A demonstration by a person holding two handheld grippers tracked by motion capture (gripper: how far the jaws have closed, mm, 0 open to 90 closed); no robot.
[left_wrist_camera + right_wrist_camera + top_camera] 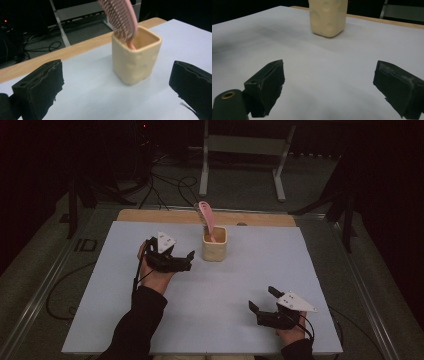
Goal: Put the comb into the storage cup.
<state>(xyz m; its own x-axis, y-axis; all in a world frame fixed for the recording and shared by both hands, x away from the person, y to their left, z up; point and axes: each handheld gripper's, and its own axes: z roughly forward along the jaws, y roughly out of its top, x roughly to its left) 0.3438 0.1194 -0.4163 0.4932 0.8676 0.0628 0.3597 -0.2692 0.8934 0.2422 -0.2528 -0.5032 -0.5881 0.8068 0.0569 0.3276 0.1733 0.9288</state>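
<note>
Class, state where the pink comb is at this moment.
In the high view, the pink comb stands tilted in the cream cup near the table's far edge, just right of the open left gripper.

Pale table sheet (210, 310), floor cables (165, 185)

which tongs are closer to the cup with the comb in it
Left. The left tongs sit open just beside the cup, on its left, not touching. The right tongs are open too, far back near the table's near edge, to the cup's right.
</note>
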